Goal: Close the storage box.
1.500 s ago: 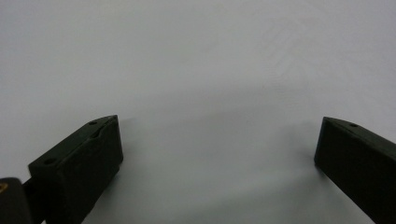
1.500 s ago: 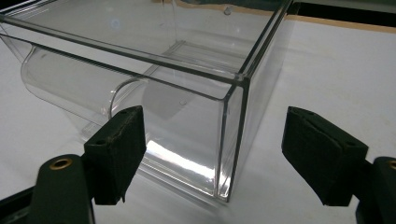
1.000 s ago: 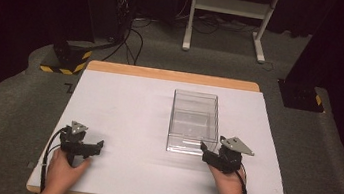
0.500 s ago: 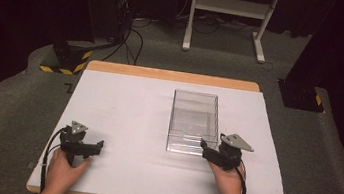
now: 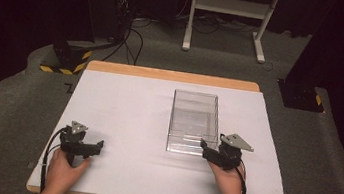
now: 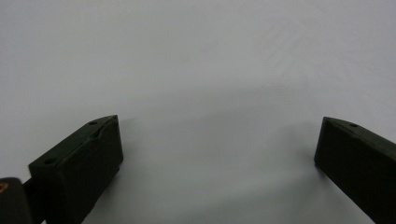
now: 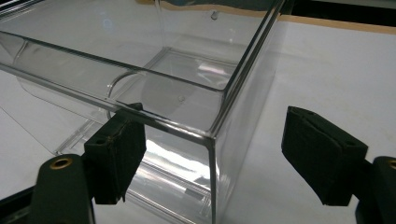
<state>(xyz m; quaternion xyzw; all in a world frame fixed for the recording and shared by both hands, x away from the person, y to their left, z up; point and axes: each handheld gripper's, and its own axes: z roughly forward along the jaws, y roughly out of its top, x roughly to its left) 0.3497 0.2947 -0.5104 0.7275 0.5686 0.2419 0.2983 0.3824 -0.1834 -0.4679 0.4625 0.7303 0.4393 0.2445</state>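
Sitting upright mid-right on white table (image 5: 122, 115): clear plastic box (image 5: 194, 115), empty, open top | R gripper (image 7: 212, 163) jaws apart, straddling near corner; L gripper (image 6: 217, 154) jaws apart, over bare table

Clear plastic box (image 5: 194, 121) on white mat (image 5: 127, 116); right tongs (image 5: 205, 147) at near corner, left tongs (image 5: 95, 146) apart.

Both hands reach in from the near edge of the table (image 5: 124, 101). The left tool (image 5: 95, 146) rests low on the table's near left, jaws spread wide. The right tool (image 5: 205, 149) sits at the table's near right, jaws likewise parted.
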